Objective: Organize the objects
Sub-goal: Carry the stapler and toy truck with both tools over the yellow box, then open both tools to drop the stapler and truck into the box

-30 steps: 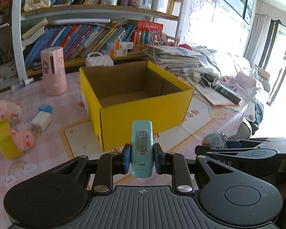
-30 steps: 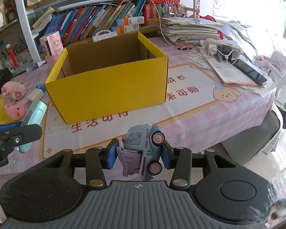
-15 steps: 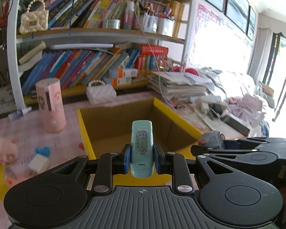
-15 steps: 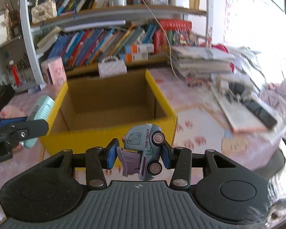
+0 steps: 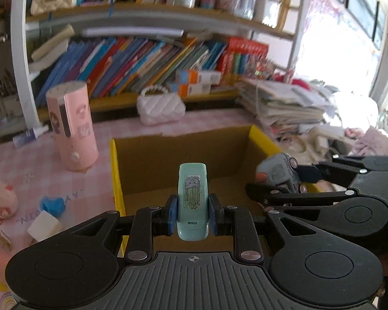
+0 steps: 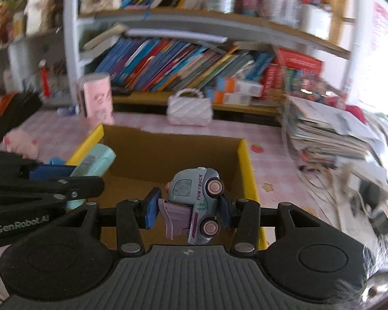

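My left gripper is shut on a mint-green case with a jellyfish sticker, held upright over the open yellow cardboard box. The right gripper is shut on a grey-and-lilac toy truck marked FUN TRUCK, tipped on its side above the same yellow box. Both grippers hang over the box opening side by side. The box floor that shows looks bare. In the left wrist view the toy truck shows at the right; in the right wrist view the mint-green case shows at the left.
On the pink checked tablecloth stand a pink cylinder, a white quilted purse, pink plush toys and a white block. A paper stack lies right of the box. Bookshelves rise behind.
Both grippers moved forward from in front of the box to above its opening, still holding their objects. The right gripper rolled a little.
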Available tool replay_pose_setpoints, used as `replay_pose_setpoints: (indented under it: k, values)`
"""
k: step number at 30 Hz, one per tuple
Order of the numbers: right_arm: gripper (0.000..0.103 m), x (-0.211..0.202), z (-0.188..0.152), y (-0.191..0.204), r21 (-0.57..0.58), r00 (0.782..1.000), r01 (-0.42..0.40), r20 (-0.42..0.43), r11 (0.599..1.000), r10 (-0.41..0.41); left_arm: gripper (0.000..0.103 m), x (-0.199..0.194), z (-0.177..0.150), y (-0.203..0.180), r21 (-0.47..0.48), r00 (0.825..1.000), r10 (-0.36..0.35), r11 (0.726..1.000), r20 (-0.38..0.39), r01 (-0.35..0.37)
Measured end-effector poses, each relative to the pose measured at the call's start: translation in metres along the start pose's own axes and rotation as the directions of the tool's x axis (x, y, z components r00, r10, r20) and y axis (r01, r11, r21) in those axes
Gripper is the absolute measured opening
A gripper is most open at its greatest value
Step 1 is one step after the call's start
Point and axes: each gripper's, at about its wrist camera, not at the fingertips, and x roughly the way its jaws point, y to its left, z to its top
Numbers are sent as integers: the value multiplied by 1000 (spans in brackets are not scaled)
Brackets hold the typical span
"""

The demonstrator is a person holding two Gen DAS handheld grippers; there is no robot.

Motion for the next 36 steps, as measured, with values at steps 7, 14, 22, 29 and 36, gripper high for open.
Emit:
replay_pose_setpoints:
  k: [7,14,22,29,36]
  values:
    - [43,48,12,-2,-120,993,-86,-96,989,75,23,31,11,8,-12,997,33,999,-72,-34]
    - [43,81,15,4,-268,968,-176,-220,947,118,23,52,12,6,24,989,68,998,-133,-66]
    - [43,96,6,12,-322,941,-214,-321,922,107,23,61,7,-3,94,982,74,994,-171,-59]
    - [43,101,6,14,-344,937,-216,-337,914,95,23,65,7,-3,84,982,66,995,-178,-52]
    - [50,95,8,12,-330,953,-193,-287,924,97,31,52,8,2,27,993,55,998,-109,-52]
